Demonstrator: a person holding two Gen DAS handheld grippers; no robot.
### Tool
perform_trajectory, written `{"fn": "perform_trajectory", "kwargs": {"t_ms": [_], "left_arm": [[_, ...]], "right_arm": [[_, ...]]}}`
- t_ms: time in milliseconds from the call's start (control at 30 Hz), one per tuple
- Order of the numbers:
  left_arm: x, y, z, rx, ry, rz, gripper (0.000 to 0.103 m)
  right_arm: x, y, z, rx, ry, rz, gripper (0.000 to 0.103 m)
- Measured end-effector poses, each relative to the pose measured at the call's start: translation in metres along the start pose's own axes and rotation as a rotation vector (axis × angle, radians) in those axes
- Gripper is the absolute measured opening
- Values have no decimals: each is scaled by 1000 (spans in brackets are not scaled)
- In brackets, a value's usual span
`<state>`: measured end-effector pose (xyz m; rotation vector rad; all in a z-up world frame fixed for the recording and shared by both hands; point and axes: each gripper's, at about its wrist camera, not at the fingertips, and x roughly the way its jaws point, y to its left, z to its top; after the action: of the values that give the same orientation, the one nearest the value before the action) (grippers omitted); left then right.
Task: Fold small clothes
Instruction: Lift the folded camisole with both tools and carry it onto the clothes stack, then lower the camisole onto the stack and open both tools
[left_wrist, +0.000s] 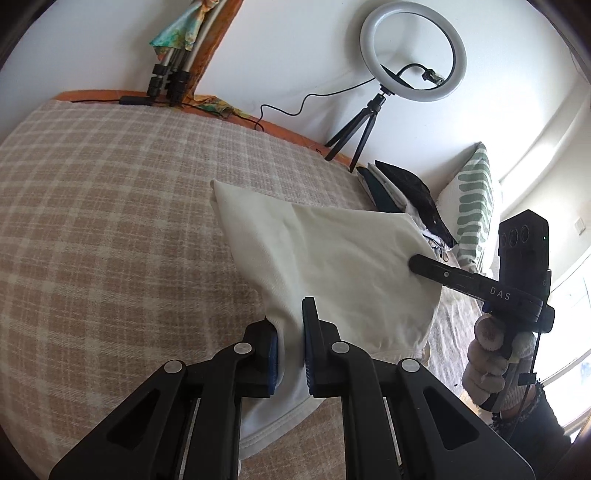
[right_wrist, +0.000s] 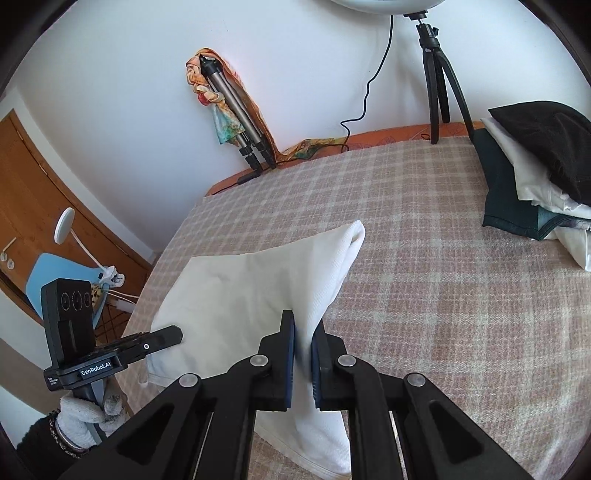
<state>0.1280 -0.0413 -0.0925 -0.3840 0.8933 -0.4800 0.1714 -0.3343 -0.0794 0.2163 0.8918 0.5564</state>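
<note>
A white garment (left_wrist: 332, 254) is held up over the checked bed cover (left_wrist: 110, 221), stretched between both grippers, its far corner drooping toward the bed. My left gripper (left_wrist: 290, 347) is shut on one edge of it. My right gripper (right_wrist: 303, 354) is shut on the other edge of the same white garment (right_wrist: 258, 288). The right gripper also shows in the left wrist view (left_wrist: 424, 264), its finger against the cloth. The left gripper shows in the right wrist view (right_wrist: 173, 334) at the cloth's left side.
A pile of dark and white clothes (right_wrist: 535, 173) lies at the far right of the bed, next to a green-patterned pillow (left_wrist: 472, 206). A ring light on a tripod (left_wrist: 410, 51) and a folded tripod (right_wrist: 236, 122) stand by the wall. A wooden door (right_wrist: 44, 206) is at left.
</note>
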Motion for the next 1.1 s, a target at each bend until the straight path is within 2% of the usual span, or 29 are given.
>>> {"fn": "perform_trajectory", "kwargs": {"t_ms": [400, 733, 1100], "left_arm": [[44, -81, 45, 131, -39, -90, 9], [100, -164, 87, 218, -65, -157, 9], [170, -230, 124, 280, -98, -167, 9]], "right_arm": [[-81, -51, 28, 7, -122, -107, 5], [-155, -112, 74, 7, -201, -239, 5], [-187, -194, 127, 7, -264, -371, 5]]}}
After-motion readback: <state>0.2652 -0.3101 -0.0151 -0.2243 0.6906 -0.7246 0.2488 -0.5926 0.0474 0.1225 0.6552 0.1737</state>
